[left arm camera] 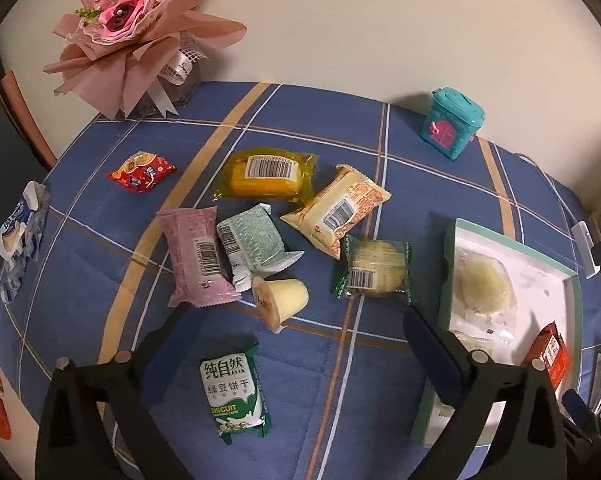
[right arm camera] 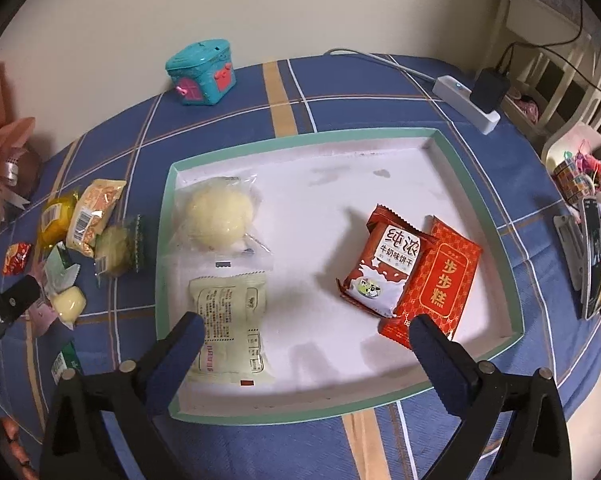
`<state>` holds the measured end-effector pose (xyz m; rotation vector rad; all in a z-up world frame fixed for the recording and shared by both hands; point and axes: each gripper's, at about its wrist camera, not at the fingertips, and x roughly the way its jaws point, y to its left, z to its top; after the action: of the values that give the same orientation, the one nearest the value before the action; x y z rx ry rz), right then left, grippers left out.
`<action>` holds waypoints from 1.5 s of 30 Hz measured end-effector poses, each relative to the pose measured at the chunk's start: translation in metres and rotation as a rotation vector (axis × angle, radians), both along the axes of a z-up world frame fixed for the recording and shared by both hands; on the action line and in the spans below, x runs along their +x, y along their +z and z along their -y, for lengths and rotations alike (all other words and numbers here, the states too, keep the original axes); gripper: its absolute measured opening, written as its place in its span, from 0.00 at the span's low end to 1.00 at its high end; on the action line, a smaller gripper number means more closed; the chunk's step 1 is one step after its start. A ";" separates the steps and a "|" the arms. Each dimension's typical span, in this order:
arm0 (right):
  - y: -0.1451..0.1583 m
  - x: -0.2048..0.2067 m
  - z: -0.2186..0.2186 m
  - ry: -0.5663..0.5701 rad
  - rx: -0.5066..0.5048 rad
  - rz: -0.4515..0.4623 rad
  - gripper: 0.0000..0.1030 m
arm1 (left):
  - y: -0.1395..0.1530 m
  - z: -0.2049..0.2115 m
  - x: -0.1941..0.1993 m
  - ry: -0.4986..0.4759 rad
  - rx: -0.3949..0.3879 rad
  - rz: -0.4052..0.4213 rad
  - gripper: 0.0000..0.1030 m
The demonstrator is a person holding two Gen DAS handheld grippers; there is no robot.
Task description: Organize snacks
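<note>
A plain cream wall (left arm camera: 380,20) rises behind a table covered by a blue plaid tablecloth (right arm camera: 340,92) with tan and white stripes. At the table's far edge stand a pink paper-wrapped flower bouquet (left arm camera: 140,32) and a teal toy house (right arm camera: 202,74), with a white power strip (right arm camera: 466,102) holding a black plug nearby. A cream shelf unit (right arm camera: 560,80) stands to the right, under dim warm light.

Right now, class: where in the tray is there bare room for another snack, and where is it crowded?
The tray is bare across its far half and down the middle, between the round pale bun and the red biscuit packets. Its left side is full. On the cloth, loose packets crowd around the pudding cup.
</note>
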<state>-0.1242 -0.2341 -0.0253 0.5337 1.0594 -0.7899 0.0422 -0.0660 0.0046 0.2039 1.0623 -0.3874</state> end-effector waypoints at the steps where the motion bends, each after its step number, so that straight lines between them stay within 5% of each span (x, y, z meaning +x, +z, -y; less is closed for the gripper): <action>1: 0.000 -0.001 0.000 -0.005 0.002 0.001 1.00 | 0.001 0.000 0.000 -0.005 -0.006 0.006 0.99; 13: 0.008 0.005 -0.015 0.032 0.013 0.041 1.00 | 0.012 0.000 -0.003 -0.058 -0.021 0.026 0.99; 18: 0.002 0.016 -0.029 0.075 0.022 0.014 1.00 | 0.012 -0.013 0.002 -0.083 0.041 0.037 0.99; 28: -0.006 0.049 -0.075 0.206 0.031 -0.036 1.00 | 0.010 -0.079 0.033 0.083 0.042 0.016 0.99; 45: -0.036 0.104 -0.157 0.399 0.139 -0.025 1.00 | -0.063 -0.123 0.065 0.191 0.140 -0.177 0.99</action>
<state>-0.0200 -0.0767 -0.0613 0.4108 1.2023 -0.3745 0.1074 0.0568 -0.0584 0.1931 1.2734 -0.1611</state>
